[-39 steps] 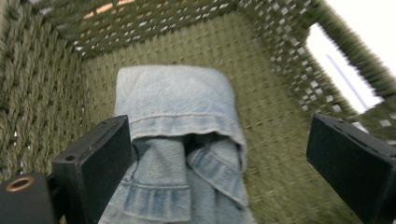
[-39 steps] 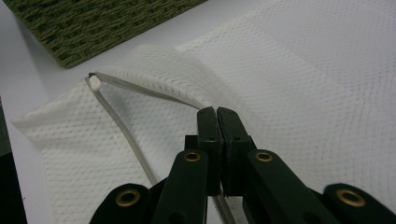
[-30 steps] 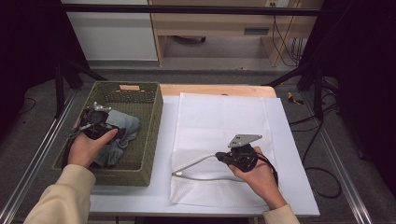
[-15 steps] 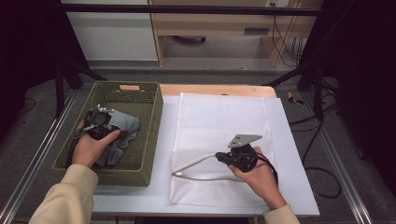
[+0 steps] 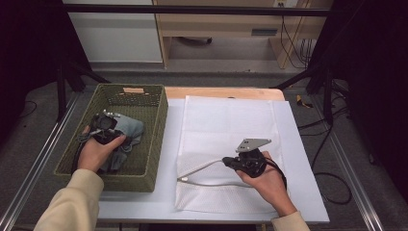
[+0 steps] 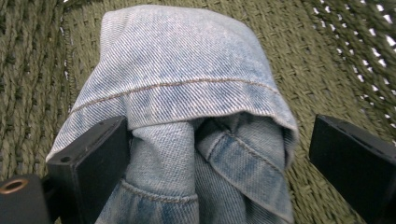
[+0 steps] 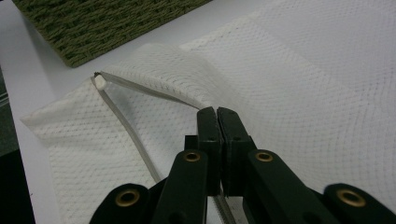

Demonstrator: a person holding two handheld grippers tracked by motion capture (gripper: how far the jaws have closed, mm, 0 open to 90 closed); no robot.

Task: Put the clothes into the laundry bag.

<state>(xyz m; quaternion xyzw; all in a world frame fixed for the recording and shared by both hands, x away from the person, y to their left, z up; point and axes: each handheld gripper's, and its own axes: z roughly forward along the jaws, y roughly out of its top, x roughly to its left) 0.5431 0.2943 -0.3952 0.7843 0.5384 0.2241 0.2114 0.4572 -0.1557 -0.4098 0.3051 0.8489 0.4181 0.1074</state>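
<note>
So my right hand-held gripper [image 7: 217, 116] was pinched shut on the white mesh bag's [image 5: 226, 130] opened edge. My left hand-held gripper [image 6: 219, 154] stood wide around the folded jeans [image 6: 187, 93], ungripped, inside the basket [image 5: 156, 130]. Grasping and bagging remained.

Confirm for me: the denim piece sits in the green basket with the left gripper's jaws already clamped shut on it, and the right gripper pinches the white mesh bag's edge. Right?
Not quite. The left gripper is open: in the left gripper view the denim piece lies between its jaws, with the right-hand jaw clear of the cloth. The rest holds: the denim is in the green basket, and the right gripper is shut on the white mesh bag.
</note>
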